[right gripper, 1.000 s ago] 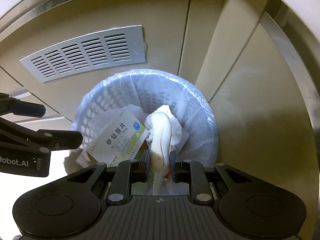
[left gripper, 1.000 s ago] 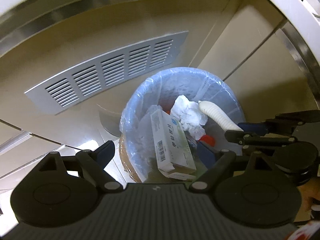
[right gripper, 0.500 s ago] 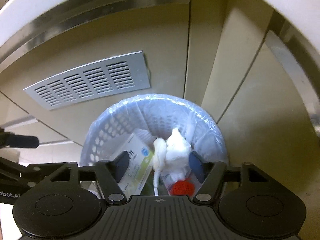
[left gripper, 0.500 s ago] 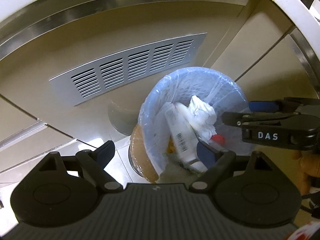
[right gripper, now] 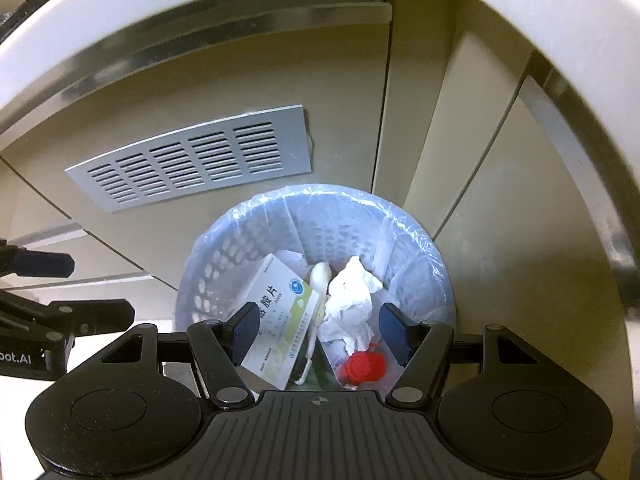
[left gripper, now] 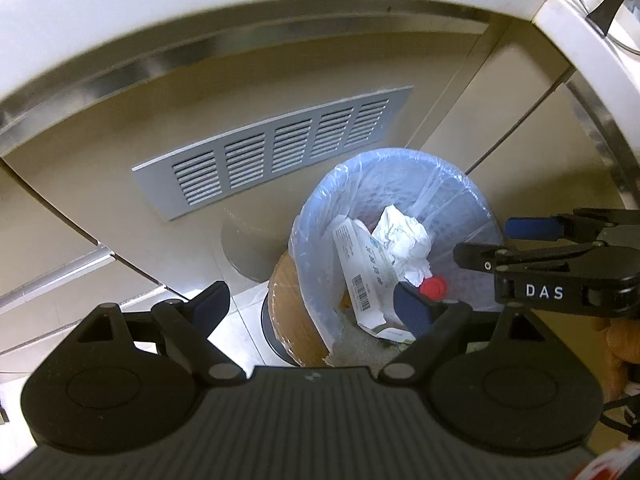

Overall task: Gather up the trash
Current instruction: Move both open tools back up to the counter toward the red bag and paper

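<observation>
A pale blue perforated bin [left gripper: 400,156] [right gripper: 320,192] lined with a clear bag stands on the floor by the cabinet. Inside lie a white-and-green medicine box [left gripper: 360,264] [right gripper: 280,312], a crumpled tissue [left gripper: 404,240] [right gripper: 352,296], a red cap [left gripper: 434,286] [right gripper: 362,366] and a white ribbed stick [right gripper: 320,276], wedged between box and tissue. My right gripper [right gripper: 319,332] [left gripper: 492,242] hangs open above the bin's near side with nothing between its pads. My left gripper [left gripper: 311,308] [right gripper: 98,290] is wide open and empty, over the bin's left edge.
A silver vent grille [left gripper: 272,152] [right gripper: 192,160] sits in the beige cabinet panel behind the bin. A white counter edge [left gripper: 240,8] overhangs above. A brown round base [left gripper: 292,312] shows beside the bin. A person's hand [left gripper: 620,340] holds the right gripper.
The right gripper opened and let go of the white ribbed stick, which dropped into the bin. Both views have drawn back, so the bin looks smaller and lower.
</observation>
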The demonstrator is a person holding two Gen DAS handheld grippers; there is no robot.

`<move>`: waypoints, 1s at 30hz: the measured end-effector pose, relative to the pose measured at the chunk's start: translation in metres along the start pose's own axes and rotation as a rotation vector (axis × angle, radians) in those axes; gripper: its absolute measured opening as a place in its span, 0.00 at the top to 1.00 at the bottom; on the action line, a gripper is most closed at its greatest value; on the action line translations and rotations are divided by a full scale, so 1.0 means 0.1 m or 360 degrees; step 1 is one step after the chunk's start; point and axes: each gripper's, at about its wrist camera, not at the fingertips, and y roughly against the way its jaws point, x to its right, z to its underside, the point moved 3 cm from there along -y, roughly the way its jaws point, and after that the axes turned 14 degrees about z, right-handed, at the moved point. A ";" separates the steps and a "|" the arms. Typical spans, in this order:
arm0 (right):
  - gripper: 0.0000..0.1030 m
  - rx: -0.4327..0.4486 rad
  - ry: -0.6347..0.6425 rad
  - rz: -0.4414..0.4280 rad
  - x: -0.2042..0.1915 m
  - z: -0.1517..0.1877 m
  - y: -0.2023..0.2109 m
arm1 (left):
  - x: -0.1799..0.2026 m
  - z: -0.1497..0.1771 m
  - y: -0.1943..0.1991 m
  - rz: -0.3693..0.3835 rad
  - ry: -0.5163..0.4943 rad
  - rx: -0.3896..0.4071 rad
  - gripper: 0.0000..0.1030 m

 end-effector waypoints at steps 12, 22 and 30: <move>0.36 0.0121 -0.0031 0.0004 -0.01 -0.04 0.54 | 0.12 -0.03 0.37 0.0046 -0.0079 0.0115 0.15; 0.36 0.0367 -0.0137 -0.0025 0.09 -0.21 1.20 | 0.29 -0.20 0.82 0.0112 -0.0121 0.0311 0.15; 0.36 0.0589 -0.0212 0.0014 0.16 -0.49 1.62 | 0.47 -0.50 1.23 0.0181 -0.0206 0.0524 0.15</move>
